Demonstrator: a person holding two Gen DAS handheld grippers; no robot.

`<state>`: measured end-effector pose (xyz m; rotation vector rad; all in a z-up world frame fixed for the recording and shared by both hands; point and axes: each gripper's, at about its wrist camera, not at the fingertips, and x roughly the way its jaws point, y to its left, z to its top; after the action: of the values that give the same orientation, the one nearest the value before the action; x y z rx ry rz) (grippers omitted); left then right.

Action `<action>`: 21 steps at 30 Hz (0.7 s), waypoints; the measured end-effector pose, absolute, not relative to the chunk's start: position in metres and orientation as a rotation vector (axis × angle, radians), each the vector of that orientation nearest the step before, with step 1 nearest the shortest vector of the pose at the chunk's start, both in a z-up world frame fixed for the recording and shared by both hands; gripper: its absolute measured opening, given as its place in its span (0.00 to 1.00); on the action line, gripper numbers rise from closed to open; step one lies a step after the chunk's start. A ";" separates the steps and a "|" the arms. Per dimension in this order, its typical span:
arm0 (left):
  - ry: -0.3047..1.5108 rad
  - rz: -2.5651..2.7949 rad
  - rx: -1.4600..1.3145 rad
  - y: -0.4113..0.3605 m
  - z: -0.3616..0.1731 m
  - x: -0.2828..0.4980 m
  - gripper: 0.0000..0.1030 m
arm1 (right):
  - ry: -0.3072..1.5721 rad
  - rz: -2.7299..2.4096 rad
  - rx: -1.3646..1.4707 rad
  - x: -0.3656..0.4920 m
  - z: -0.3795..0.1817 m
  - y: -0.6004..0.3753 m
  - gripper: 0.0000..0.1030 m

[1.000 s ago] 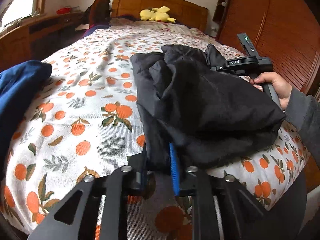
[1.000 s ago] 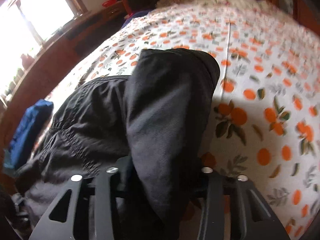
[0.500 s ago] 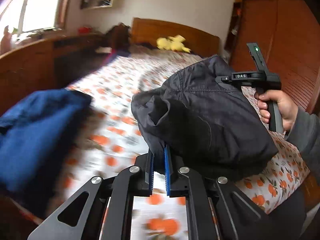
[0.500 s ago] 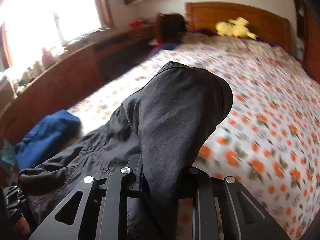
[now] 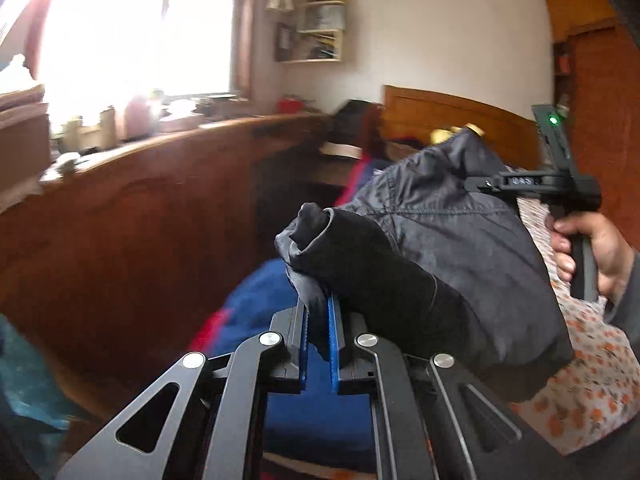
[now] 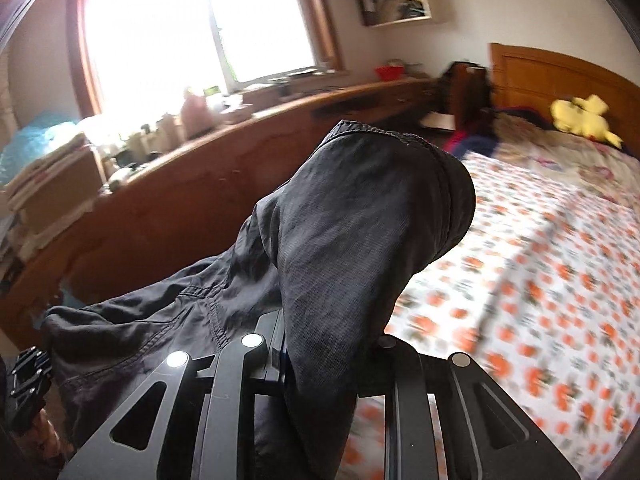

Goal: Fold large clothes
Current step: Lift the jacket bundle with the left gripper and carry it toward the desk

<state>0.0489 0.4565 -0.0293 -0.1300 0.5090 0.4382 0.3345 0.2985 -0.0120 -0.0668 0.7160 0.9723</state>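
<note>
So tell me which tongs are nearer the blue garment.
Left. The left tongs hang directly above the blue garment, clamped on the black jacket. The right tongs hold the jacket's other end over the bed, farther away.

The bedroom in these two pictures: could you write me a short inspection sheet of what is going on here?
Surface: bed with an orange-print sheet; wooden headboard behind.
Job's things: dark jacket, bunched and lifted off the bed, held between both grippers.
Clutter: blue garment below the left gripper; yellow plush toy by the headboard.
Grippers: left gripper shut on the jacket's edge; right gripper draped in jacket fabric, which appears pinched between its fingers; right hand on its handle.
Cables: nothing seen.
Surroundings: bright window, long wooden counter crowded with small items, wall shelf.
</note>
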 end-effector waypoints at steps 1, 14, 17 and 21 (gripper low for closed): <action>0.512 0.466 -0.128 0.467 -0.028 0.043 0.08 | 0.718 0.991 -0.065 0.329 -0.012 0.314 0.19; 0.607 0.622 -0.198 0.545 -0.066 0.002 0.09 | 0.855 0.986 -0.211 0.300 -0.093 0.403 0.23; 0.618 0.630 -0.198 0.548 -0.067 0.002 0.09 | 0.877 0.985 -0.214 0.302 -0.100 0.401 0.25; 0.631 0.652 -0.208 0.545 -0.072 -0.010 0.15 | 0.877 0.965 -0.270 0.292 -0.098 0.400 0.38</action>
<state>-0.0100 0.5446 -0.0725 -0.2081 0.6306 0.6519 0.2915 0.4003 -0.0979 -0.2702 0.8770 0.9646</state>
